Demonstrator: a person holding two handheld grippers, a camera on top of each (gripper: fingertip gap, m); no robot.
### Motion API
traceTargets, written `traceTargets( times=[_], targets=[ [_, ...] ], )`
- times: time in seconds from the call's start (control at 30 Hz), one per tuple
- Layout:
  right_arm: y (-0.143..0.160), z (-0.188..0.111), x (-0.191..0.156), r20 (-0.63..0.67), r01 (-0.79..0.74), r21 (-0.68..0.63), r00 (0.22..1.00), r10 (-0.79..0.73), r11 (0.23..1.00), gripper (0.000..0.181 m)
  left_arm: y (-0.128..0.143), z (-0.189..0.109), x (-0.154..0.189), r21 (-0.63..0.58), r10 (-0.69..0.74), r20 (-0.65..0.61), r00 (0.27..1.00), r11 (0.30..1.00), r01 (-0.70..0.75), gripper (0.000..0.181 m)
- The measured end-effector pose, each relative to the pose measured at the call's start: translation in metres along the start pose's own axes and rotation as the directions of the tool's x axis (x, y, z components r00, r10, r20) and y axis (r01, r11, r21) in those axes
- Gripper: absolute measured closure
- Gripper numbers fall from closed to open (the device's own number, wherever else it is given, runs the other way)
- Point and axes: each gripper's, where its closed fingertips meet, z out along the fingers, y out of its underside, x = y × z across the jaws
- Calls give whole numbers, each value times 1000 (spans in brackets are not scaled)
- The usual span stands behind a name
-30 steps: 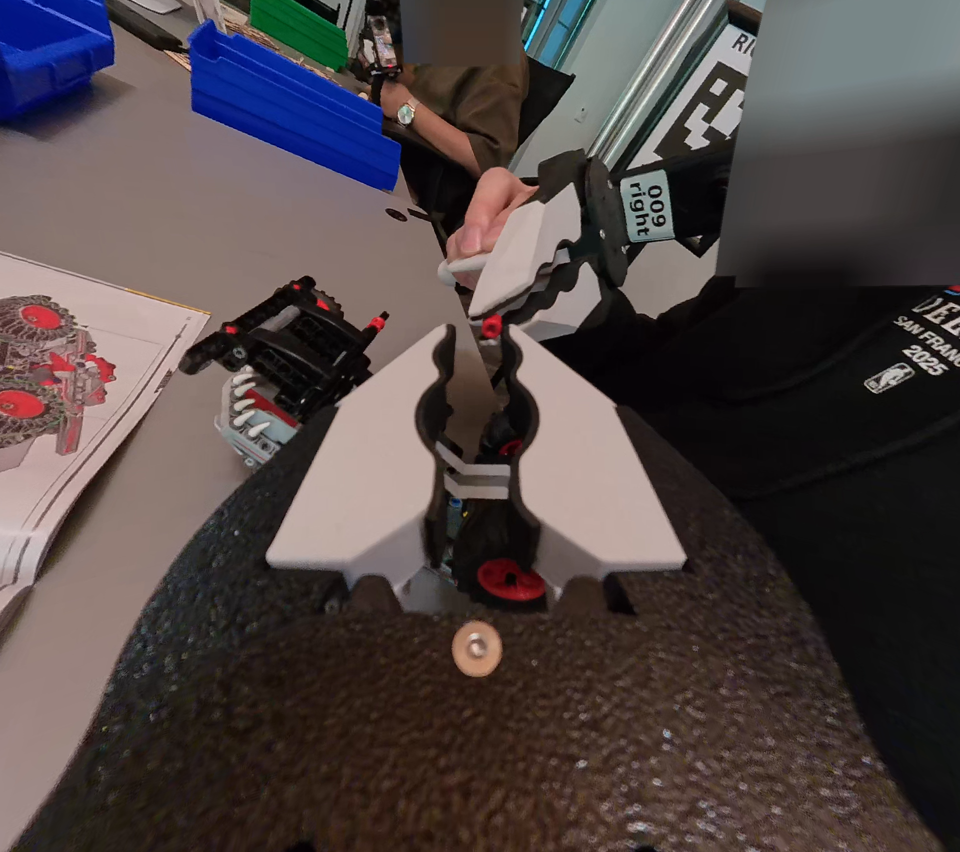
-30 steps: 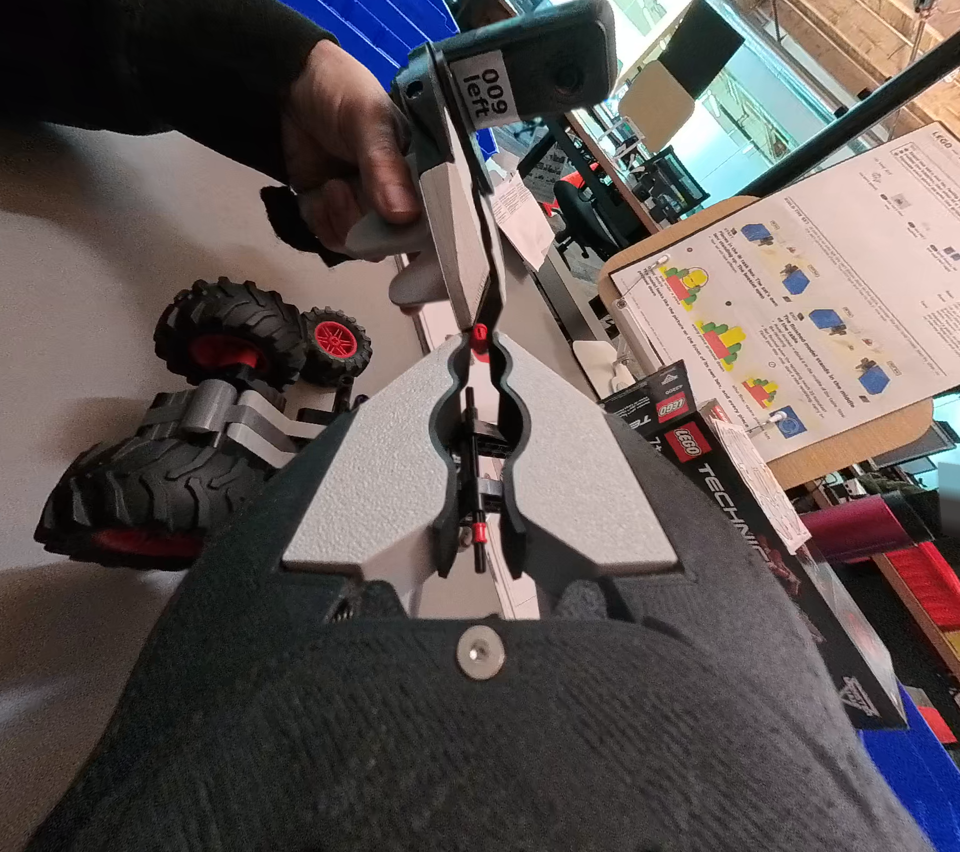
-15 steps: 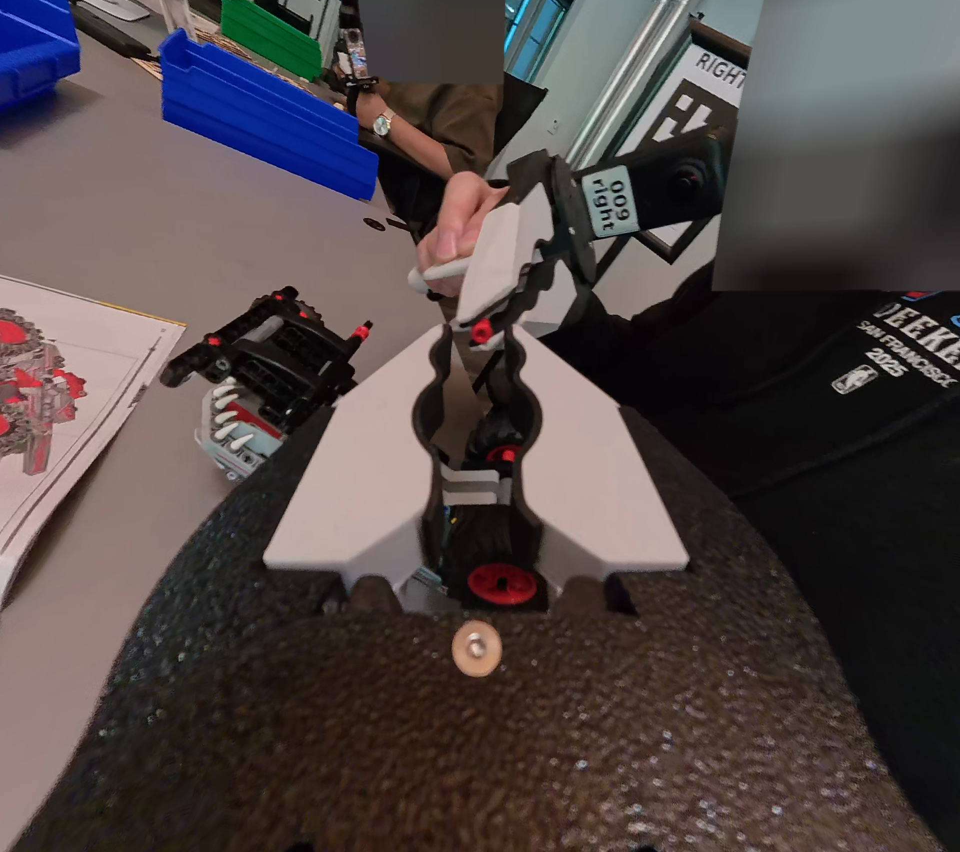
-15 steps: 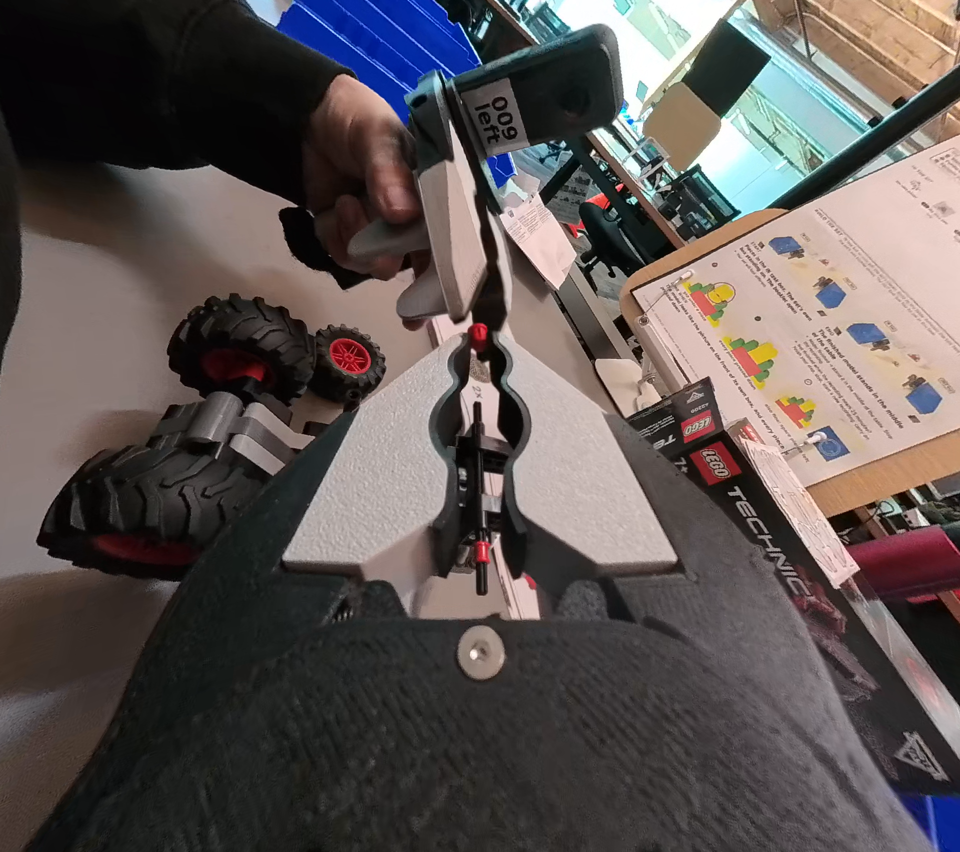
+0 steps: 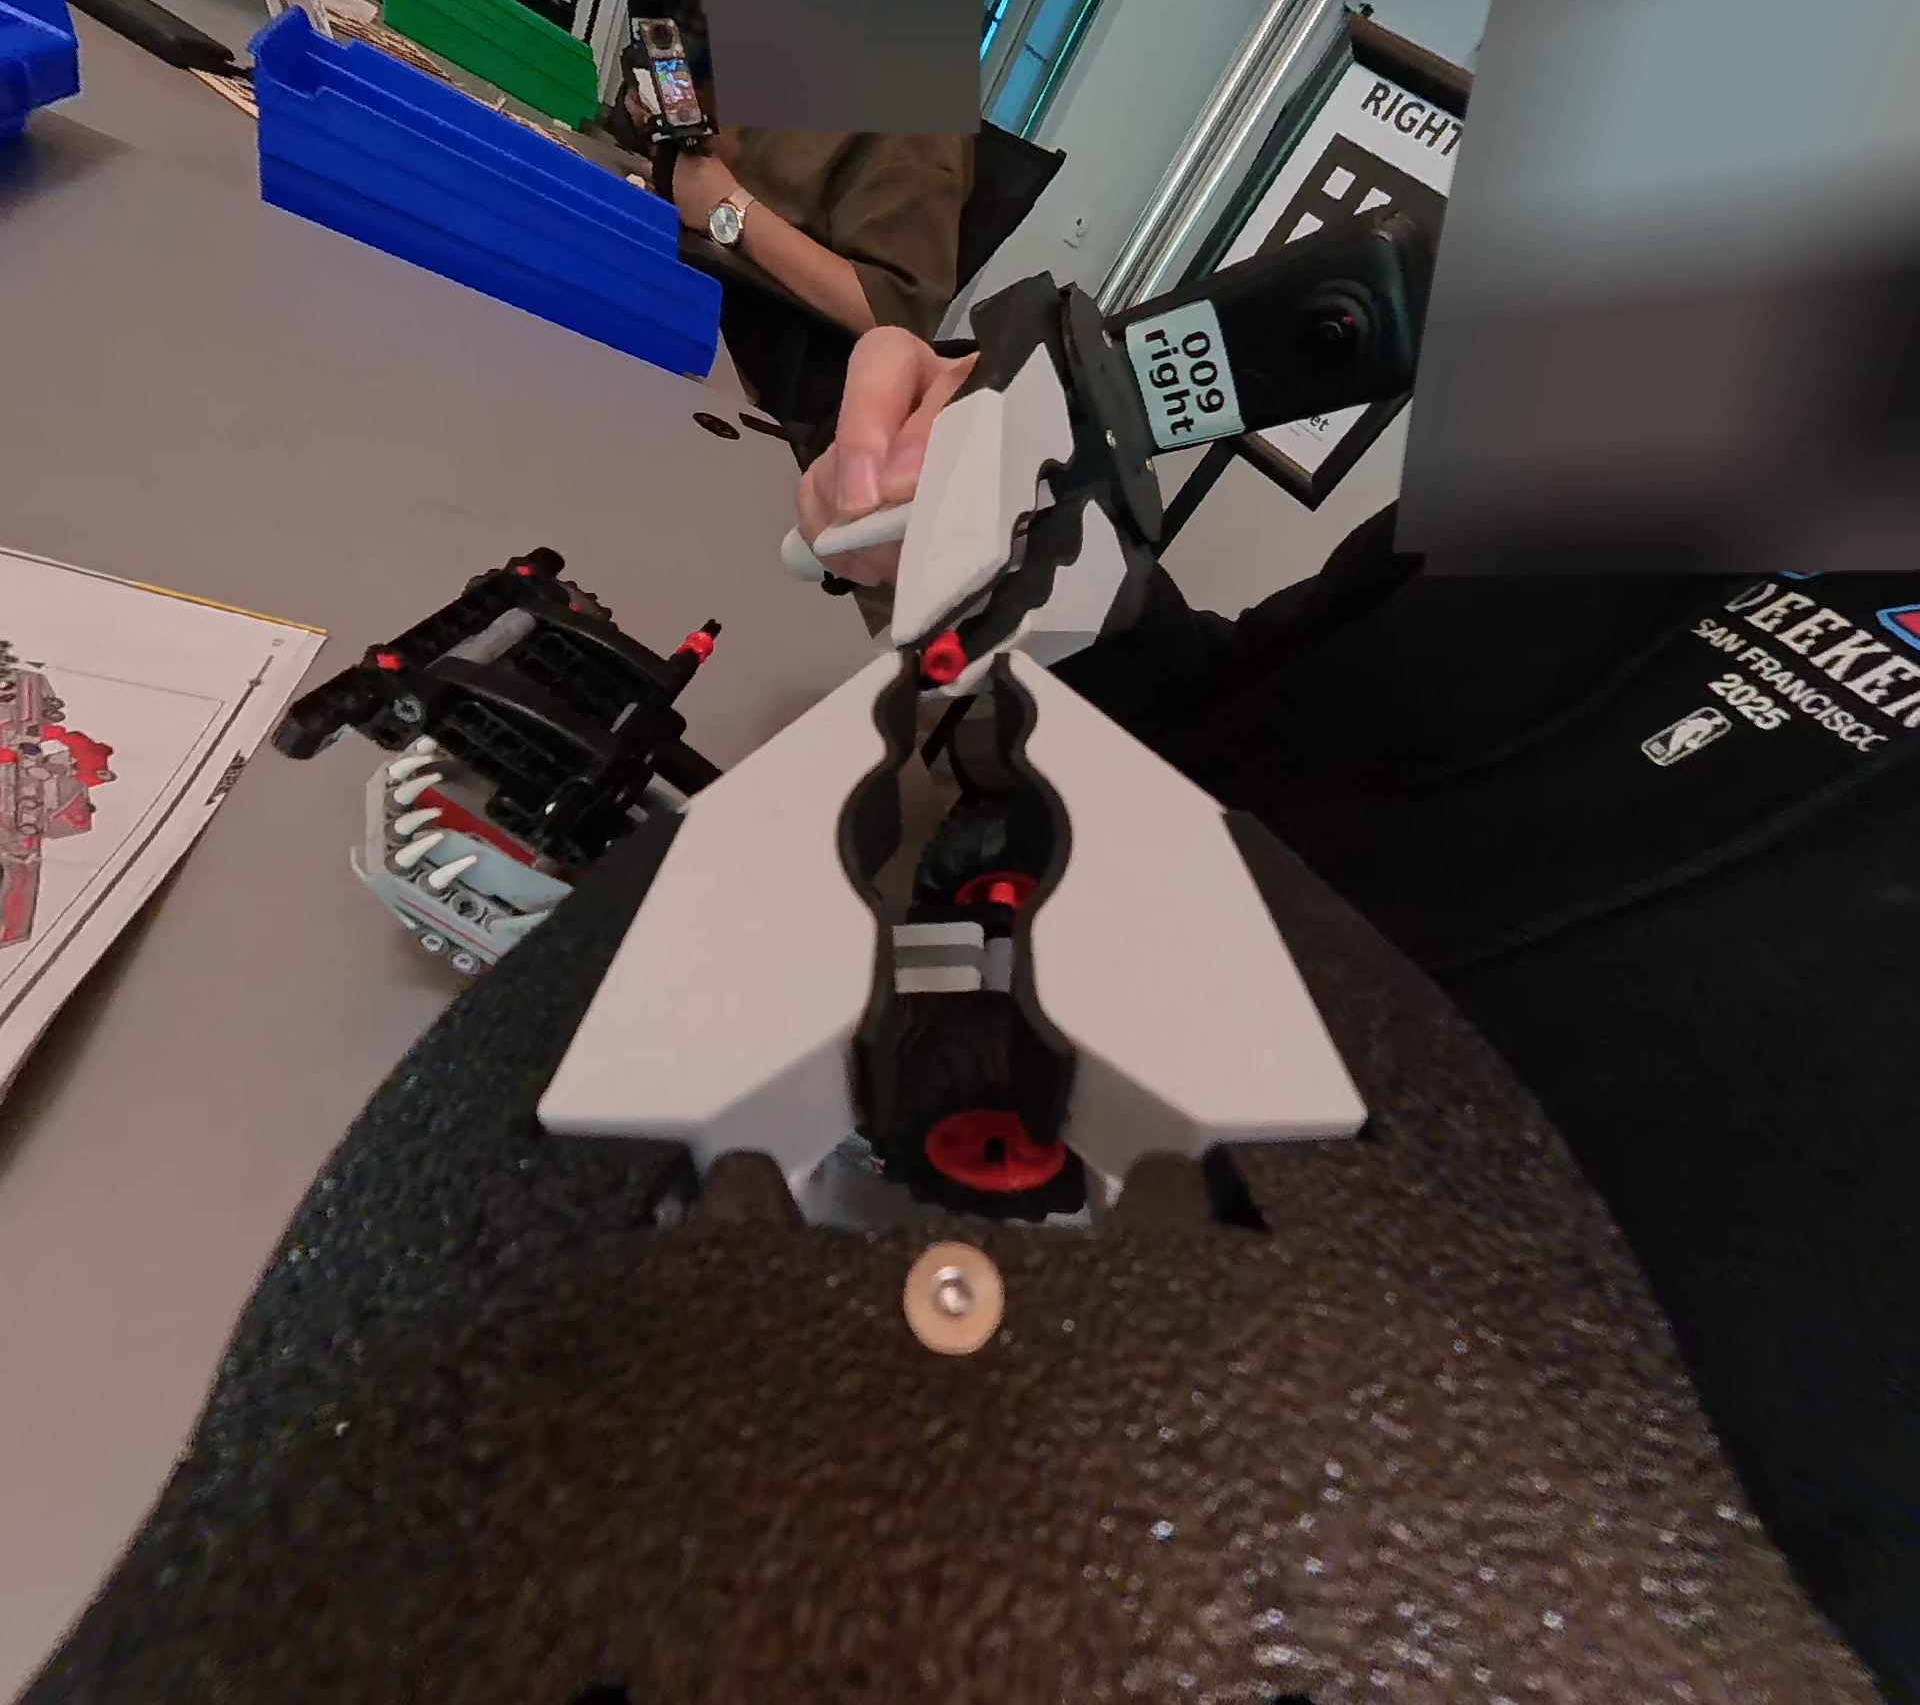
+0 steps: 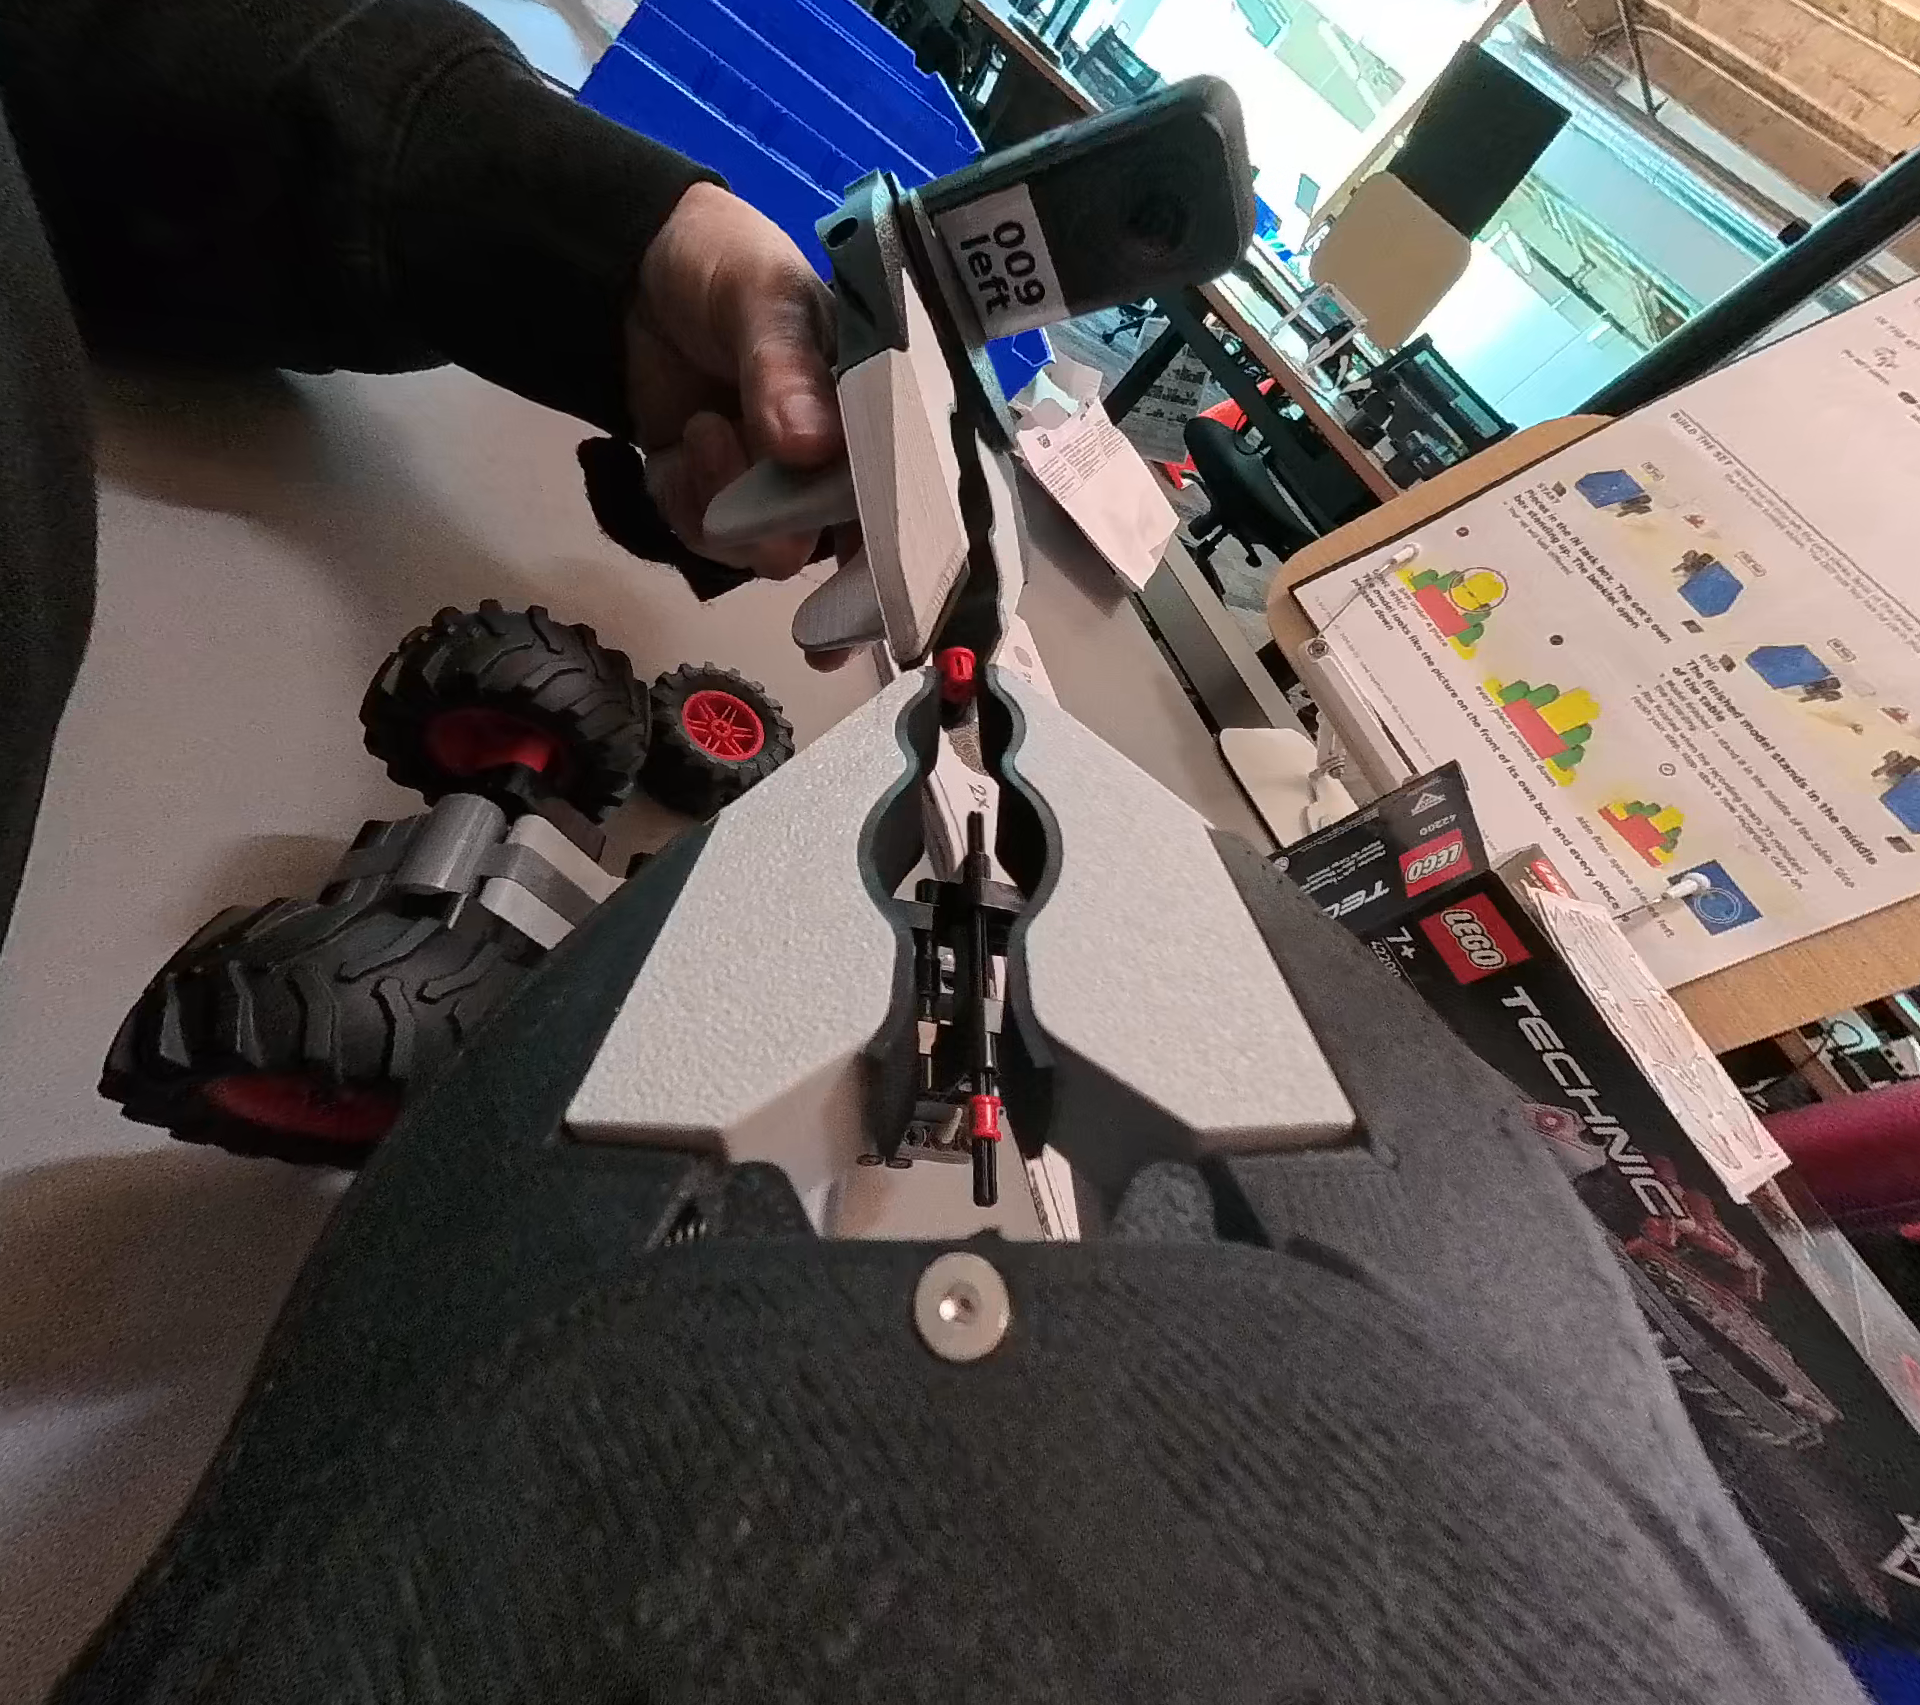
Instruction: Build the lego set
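Over on the left there's the instruction booklet point(image 5: 94, 782) flat on the grey table point(image 5: 312, 429), then a black lego chassis point(image 5: 509, 720) with white teeth and red pins sitting just right of it. The two grippers meet tip to tip over a small red pin point(image 5: 943, 656): left gripper point(image 5: 948, 699) and right gripper point(image 6: 961, 699) both look nearly closed, can't tell which one's pinching it. A big-tyred wheel assembly point(image 6: 416, 886) lies on the table below them.

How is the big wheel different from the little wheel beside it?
The big wheel is much larger than the little wheel. The big wheel has chunky, deep tread and a sunken red hub. The little wheel has finer tread and shows a red spoked rim. Both have black tyres and red centres.
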Motion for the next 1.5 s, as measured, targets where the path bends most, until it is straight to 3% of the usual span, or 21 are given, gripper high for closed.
traceTargets(
  times=[0.43,1.13,1.5],
  targets=[
    [9,0,-11,63,54,-53,997,-50,997,176,11,-1,-3,-41,-110,-35,993,993,108,173],
    [14,0,-14,65,53,-71,997,-48,996,176,15,-2,-7,-44,-124,-27,992,992,122,177],
    [22,1,-16,62,171,-191,985,-162,967,176,17,-4,-15,-62,-112,48,992,991,115,177]
  ],
)
